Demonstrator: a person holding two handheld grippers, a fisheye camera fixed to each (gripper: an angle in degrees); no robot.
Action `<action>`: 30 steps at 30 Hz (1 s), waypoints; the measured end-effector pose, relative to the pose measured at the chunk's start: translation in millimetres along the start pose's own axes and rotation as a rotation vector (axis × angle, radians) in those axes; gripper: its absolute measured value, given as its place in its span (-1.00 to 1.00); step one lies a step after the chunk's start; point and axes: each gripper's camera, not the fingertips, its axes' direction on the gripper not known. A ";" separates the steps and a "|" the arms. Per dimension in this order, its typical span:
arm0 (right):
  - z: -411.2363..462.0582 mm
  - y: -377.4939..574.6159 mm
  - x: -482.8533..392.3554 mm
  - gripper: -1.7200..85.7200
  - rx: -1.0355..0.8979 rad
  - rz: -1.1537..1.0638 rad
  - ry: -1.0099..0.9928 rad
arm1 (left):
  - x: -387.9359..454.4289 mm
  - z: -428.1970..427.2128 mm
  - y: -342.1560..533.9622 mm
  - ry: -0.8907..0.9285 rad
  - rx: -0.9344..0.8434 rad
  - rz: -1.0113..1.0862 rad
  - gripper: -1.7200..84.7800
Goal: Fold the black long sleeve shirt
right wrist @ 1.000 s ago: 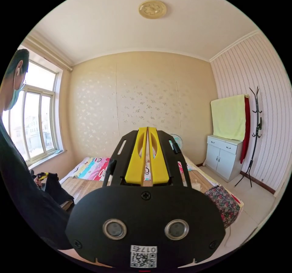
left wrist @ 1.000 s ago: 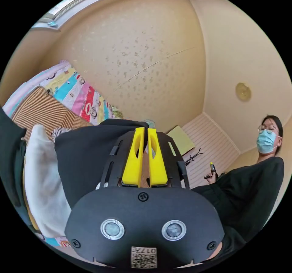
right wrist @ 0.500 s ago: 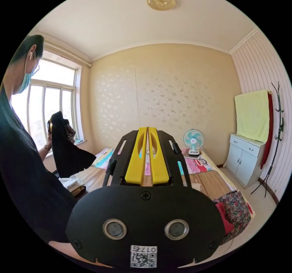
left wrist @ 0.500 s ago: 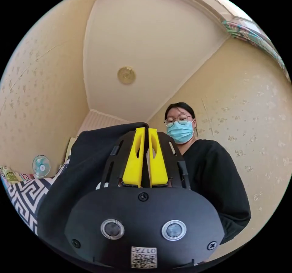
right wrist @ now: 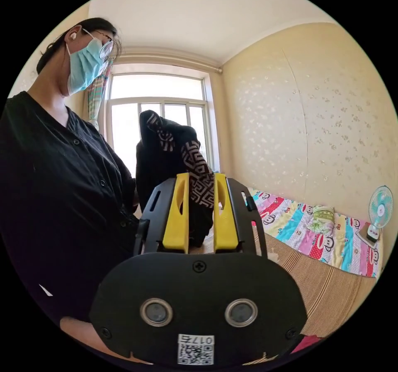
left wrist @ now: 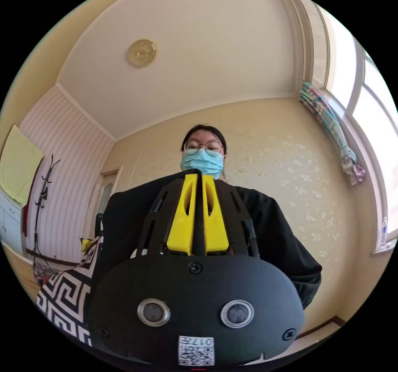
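Note:
The black long sleeve shirt (left wrist: 120, 223) hangs in the air, and its black-and-white patterned part (left wrist: 66, 297) trails at the lower left. My left gripper (left wrist: 198, 177) is shut on a fold of it; dark cloth fills the slit between the yellow jaws. In the right gripper view the same shirt (right wrist: 166, 152) dangles in front of the window, bunched, with patterned bands showing. My right gripper (right wrist: 199, 175) is open just below and in front of it, and the cloth's lower end shows in the gap between the jaws. I cannot tell whether they touch it.
The person (right wrist: 54, 173) stands close on the left of the right gripper view. A bed with a striped mat (right wrist: 331, 281) and a cartoon sheet (right wrist: 306, 231) lies to the right, with a small fan (right wrist: 379, 210) at its far end. A coat rack (left wrist: 43, 185) stands by the striped wall.
The left gripper has lifted the shirt off the bed and turned toward the person. The right gripper has opened and swung left to face the hanging shirt.

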 end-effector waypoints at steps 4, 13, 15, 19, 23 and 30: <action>42.1 9.0 0.8 -0.72 -0.034 -0.027 -0.094 | -41.6 4.3 30.6 0.081 -0.012 -0.064 -0.95; 5.3 5.2 41.1 -0.86 -0.057 -0.021 0.215 | -56.7 -86.3 96.7 -0.240 0.063 -0.311 -0.95; -11.3 3.4 55.3 -0.86 -0.021 0.023 0.296 | -63.8 -109.0 116.5 -0.448 0.021 -0.495 -0.94; -26.3 0.3 84.3 -0.87 -0.029 0.063 0.413 | -56.8 -140.6 153.9 -1.124 -0.051 -0.678 -0.90; 2.3 -4.6 109.0 -0.87 -0.216 0.068 0.548 | -83.2 -115.4 172.4 -1.144 -0.074 -0.593 -0.83; 43.3 -24.8 144.9 -0.87 -0.339 0.078 0.598 | -176.0 -31.0 190.5 -1.256 -0.332 -0.517 -0.69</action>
